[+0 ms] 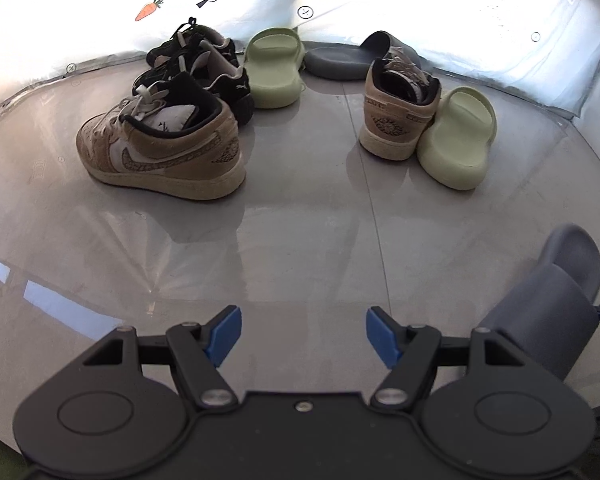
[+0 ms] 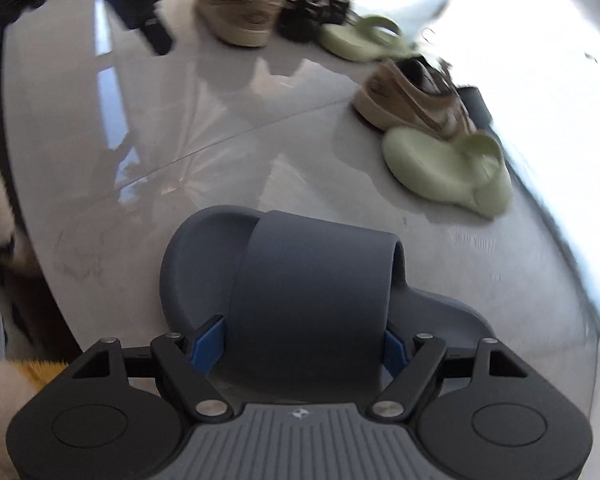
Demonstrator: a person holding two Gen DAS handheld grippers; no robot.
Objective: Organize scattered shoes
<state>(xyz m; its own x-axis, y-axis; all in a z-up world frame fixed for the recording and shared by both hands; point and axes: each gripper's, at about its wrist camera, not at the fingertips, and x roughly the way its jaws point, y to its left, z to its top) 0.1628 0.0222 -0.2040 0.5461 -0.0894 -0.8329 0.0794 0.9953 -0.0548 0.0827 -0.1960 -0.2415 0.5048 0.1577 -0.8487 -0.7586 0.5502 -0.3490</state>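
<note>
My right gripper (image 2: 302, 348) is shut on the strap of a dark blue-grey slide (image 2: 300, 280), its blue pads on either side of it; that slide also shows in the left wrist view (image 1: 548, 320) at the lower right. My left gripper (image 1: 304, 334) is open and empty above the grey floor. Ahead lie a tan sneaker (image 1: 168, 148), two black sneakers (image 1: 204, 68), a green slide (image 1: 276, 68), the other blue-grey slide (image 1: 352, 60), a second tan sneaker (image 1: 400, 116) and a second green slide (image 1: 460, 140) leaning against it.
A bright white padded wall (image 1: 480, 20) with small carrot pictures runs behind the shoes. The glossy grey floor (image 1: 300, 220) stretches between my grippers and the shoes. The right wrist view is blurred by motion.
</note>
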